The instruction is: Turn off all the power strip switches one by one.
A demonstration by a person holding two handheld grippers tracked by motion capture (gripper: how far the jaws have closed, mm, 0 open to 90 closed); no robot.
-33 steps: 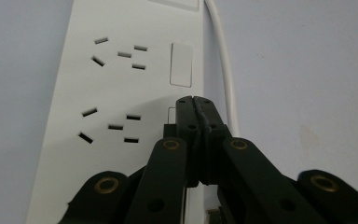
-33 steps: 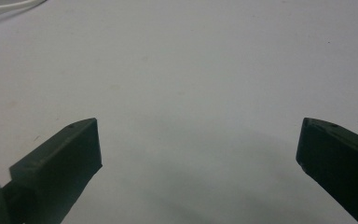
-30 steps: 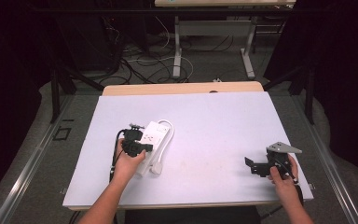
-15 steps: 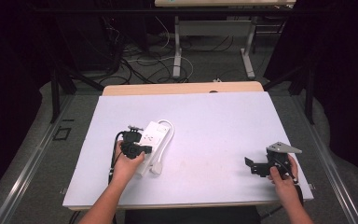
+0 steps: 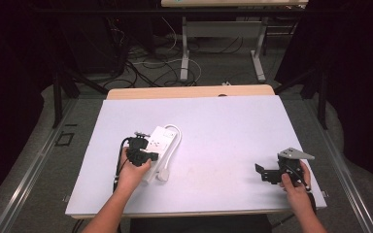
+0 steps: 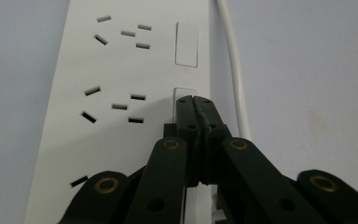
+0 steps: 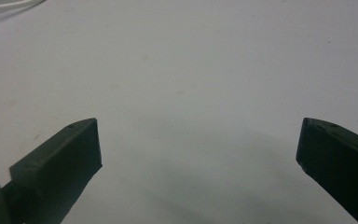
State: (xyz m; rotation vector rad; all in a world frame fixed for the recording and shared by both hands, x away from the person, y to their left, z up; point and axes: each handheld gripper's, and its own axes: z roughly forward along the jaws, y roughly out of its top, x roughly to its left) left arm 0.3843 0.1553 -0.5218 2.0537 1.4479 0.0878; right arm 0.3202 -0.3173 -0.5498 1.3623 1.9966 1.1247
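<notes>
Left tongs [image 6: 196,100], jaws together, tip on power strip [image 6: 121,70] switch; right tongs [image 7: 198,140] gaping.

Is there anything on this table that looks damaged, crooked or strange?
Nothing looks damaged or spilled. The white power strip lies slanted to the table's edge, with its cable looped beside it. The left gripper, jaws shut, has its tip at a switch on the strip.

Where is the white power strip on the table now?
In the high view the white power strip lies on the left half of the table, under the shut left gripper, its cable looping along its right.
</notes>
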